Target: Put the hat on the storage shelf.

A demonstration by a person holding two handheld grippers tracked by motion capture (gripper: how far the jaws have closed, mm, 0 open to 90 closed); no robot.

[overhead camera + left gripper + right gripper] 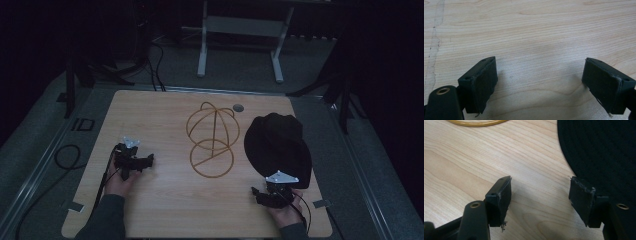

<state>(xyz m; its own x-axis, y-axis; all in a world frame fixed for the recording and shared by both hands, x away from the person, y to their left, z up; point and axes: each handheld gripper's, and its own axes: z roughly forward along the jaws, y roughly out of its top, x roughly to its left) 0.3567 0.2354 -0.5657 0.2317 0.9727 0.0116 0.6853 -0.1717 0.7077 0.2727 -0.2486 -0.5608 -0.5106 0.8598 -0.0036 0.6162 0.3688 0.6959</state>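
A black brimmed hat [277, 145] lies on the right side of the wooden table [160, 110]. A gold wire hat stand [212, 140], a domed cage on a ring base, stands upright at the table's middle. My right gripper [272, 195] sits just in front of the hat's near brim. In the right gripper view its jaws [540, 182] are open over bare wood, with the hat brim [604, 150] beside the right-hand jaw and the stand's ring [476, 123] at the top edge. My left gripper [134, 161] is at the table's left, open [539, 65] over bare wood.
A small round grommet [238, 107] is set in the table's far edge. A dark cable [67, 157] loops on the floor at left. A metal frame [240, 30] stands beyond the table. Tape pieces mark the near corners.
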